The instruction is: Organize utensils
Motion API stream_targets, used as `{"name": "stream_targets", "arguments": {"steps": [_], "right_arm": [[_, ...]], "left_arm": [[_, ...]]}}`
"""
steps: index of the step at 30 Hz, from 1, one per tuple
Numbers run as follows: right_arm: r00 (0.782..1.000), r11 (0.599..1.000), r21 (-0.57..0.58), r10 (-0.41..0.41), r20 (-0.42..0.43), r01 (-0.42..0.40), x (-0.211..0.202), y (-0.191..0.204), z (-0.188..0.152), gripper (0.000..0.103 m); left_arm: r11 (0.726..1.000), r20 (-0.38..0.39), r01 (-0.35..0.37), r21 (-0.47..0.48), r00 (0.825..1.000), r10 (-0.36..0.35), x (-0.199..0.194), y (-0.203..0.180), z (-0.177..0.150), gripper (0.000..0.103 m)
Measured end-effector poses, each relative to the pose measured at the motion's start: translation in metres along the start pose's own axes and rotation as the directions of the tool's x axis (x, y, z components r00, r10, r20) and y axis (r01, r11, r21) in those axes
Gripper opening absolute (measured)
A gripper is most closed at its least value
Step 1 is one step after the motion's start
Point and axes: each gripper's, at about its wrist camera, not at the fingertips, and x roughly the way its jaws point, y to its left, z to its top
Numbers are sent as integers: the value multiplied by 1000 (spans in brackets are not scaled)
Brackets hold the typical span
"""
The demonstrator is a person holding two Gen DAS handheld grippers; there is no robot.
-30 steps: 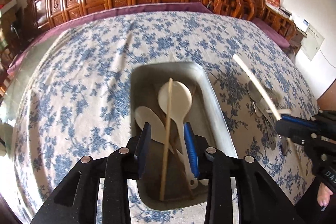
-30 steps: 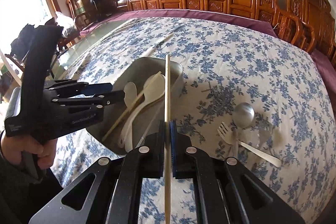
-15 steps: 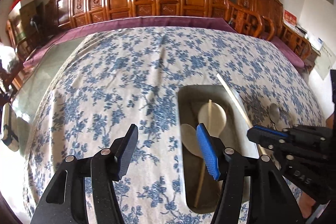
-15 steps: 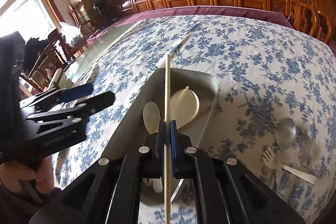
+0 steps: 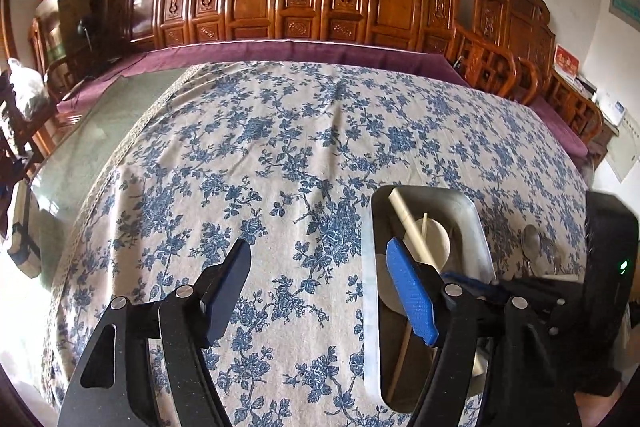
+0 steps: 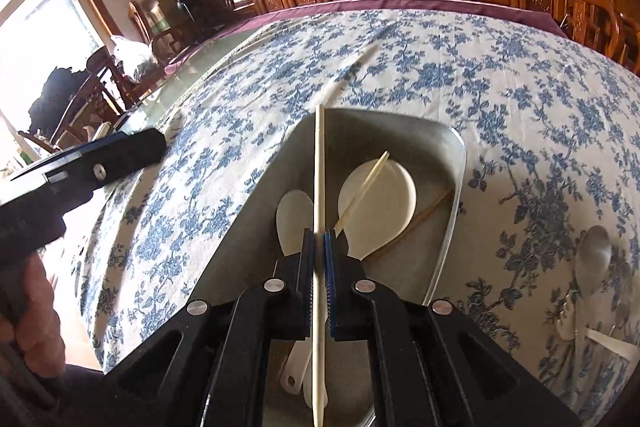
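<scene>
- Right wrist view: right tongs (image 6: pixel 319 259) pinch an ivory chopstick (image 6: pixel 319 163), its length pointing up-frame over the metal tray (image 6: pixel 452 211) directly beneath.
- Left tongs (image 5: pixel 316 291), opening and empty, sit left of it.

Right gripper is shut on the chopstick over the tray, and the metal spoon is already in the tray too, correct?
Not quite. The right gripper is shut on the chopstick over the tray, but the metal spoon lies on the tablecloth beside the tray, as the right wrist view shows.
</scene>
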Motion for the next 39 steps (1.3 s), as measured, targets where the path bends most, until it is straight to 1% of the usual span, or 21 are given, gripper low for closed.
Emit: {"name": "stream_targets", "arguments": {"steps": [5,10,13,15,19,21,23,25,29,34,39], "right_arm": [[1000,1000,-25,-1,1,1,-2,0,-3,7],[1000,999,-51,-7,30,8,-20,2,-7,7],[999,995,-93,-29,45,33,-31,5,-10,7],[997,992,-116,-46,55,52,-40,6,-13,7],[996,990,-122,-57,74,66,-57,2,-17,7],[995,990,-124,-63,82,73,-66,-2,-19,7],[993,988,-127,-76,87,87,-73,-6,-23,11],[992,987,-127,-89,92,100,-82,-14,-29,19],[989,984,-122,-118,94,129,-95,-29,-37,21],[983,983,-86,-153,100,161,-114,-57,-51,28],[975,978,-50,-197,98,203,-131,-87,-67,29]], "left_arm": [[1000,2,0,7,1000,0,-1,-1,0,68],[1000,7,3,14,1000,-3,-4,-6,1,68],[1000,11,8,22,1000,-8,-6,-11,0,69],[999,15,11,38,1000,-12,-7,-15,0,75],[999,17,17,45,1000,-17,-7,-22,0,78],[999,13,25,48,1000,-26,-6,-26,0,85],[998,11,34,55,999,-35,-5,-31,-1,86],[997,7,37,64,999,-38,-5,-36,-1,87],[995,13,47,87,999,-49,-5,-53,-3,90],[989,10,66,133,998,-68,-3,-79,-6,90],[980,1,80,181,997,-82,-1,-109,-13,90]]}}
